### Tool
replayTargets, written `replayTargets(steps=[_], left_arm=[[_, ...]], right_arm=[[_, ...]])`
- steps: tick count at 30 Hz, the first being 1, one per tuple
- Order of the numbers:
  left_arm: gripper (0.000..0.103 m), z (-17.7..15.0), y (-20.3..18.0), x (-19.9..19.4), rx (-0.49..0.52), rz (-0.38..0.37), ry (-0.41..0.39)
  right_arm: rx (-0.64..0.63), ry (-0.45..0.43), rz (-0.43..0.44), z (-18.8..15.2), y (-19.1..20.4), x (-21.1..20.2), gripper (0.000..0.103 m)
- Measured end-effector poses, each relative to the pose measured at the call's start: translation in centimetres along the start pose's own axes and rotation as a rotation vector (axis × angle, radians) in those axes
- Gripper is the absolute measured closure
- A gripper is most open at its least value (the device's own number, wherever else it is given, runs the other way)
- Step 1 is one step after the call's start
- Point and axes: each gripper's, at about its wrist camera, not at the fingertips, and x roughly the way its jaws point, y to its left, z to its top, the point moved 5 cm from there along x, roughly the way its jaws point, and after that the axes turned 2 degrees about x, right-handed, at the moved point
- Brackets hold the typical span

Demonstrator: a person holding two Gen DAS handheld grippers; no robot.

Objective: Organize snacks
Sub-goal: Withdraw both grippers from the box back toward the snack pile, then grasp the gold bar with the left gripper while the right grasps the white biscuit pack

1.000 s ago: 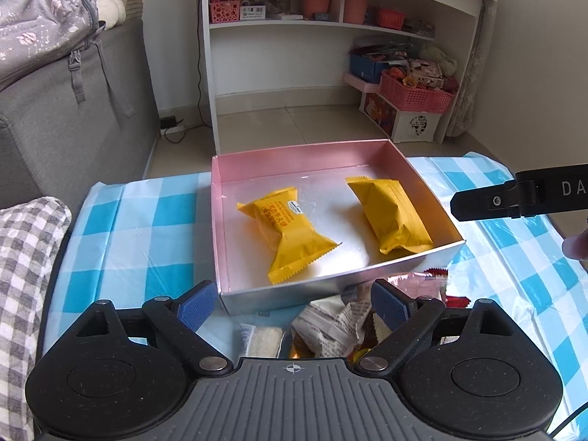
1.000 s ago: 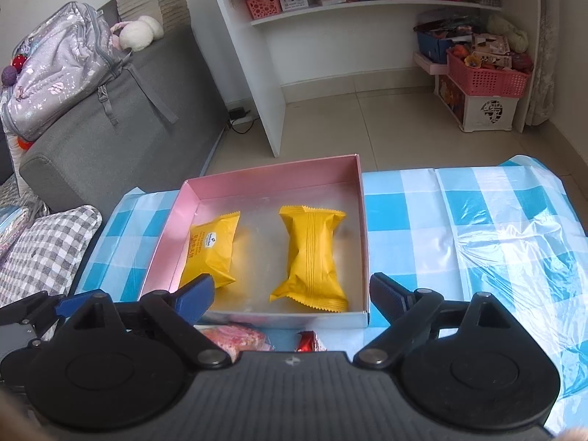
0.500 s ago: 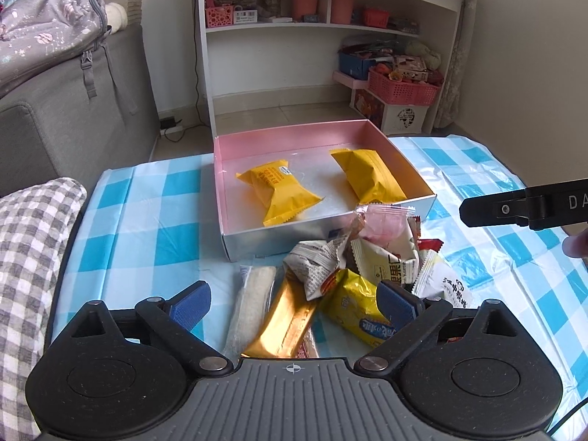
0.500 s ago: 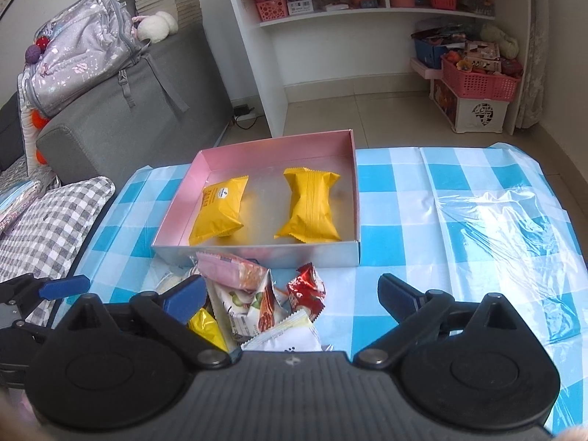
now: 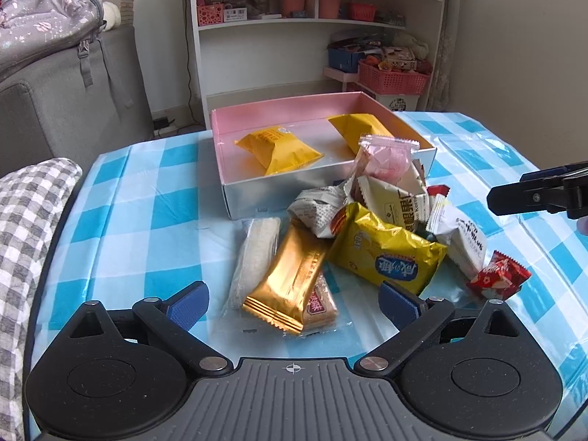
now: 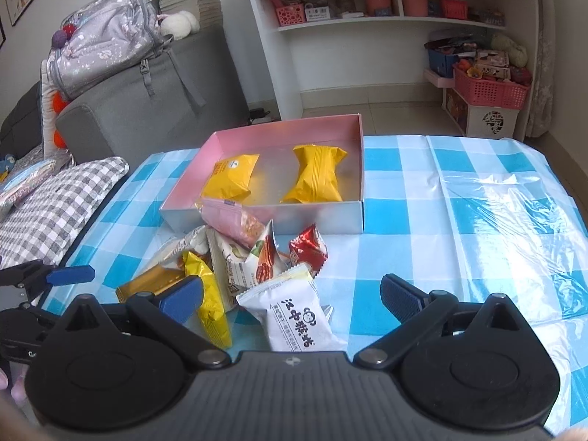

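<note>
A pink open box (image 5: 220, 136) on the checked tablecloth holds two yellow packets (image 5: 275, 149) (image 5: 362, 125). In front of the box lies a pile of loose snacks: a gold bar packet (image 5: 290, 275), a yellow packet (image 5: 386, 253), a pink packet (image 5: 386, 154) and a red candy (image 5: 499, 275). My left gripper (image 5: 293, 303) hovers open over the gold packet's near end, pads clear of it. In the right wrist view my right gripper (image 6: 291, 299) is open above a white packet (image 6: 294, 312), beside the box (image 6: 191, 180). Each gripper shows in the other's view.
A grey sofa (image 6: 147, 110) and a checked cushion (image 5: 25, 220) stand at the left. A white shelf unit (image 5: 316, 36) and a pink basket (image 6: 488, 88) are on the floor beyond the table. The right half of the tablecloth (image 6: 477, 220) is bare.
Both grippers have pulled back from the box and sunk lower, so the snack pile in front of it has come into view. Their jaws stand a little wider.
</note>
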Motion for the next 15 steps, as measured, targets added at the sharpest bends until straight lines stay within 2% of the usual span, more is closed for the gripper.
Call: replayTargets(steps=[4, 11, 13, 15], left_arm=[[0.003, -0.7, 0.5, 0.8, 0.038, 0.015, -0.003], [0.006, -0.1, 0.7, 1.3, 0.050, -0.049, -0.033], [0.012, 0.2, 0.4, 1.4, 0.075, -0.063, -0.044], [0.023, 0.4, 0.1, 1.7, 0.087, -0.068, -0.042]], right_arm=[[-0.063, 0.019, -0.016, -1.2, 0.4, 0.6, 0.000], [-0.216, 0.045, -0.049, -2.4, 2.0, 1.7, 0.000], [-0.236, 0.049, -0.054, -2.6, 2.2, 2.0, 0.001], [-0.249, 0.050, -0.062, -2.7, 2.2, 2.2, 0.003]])
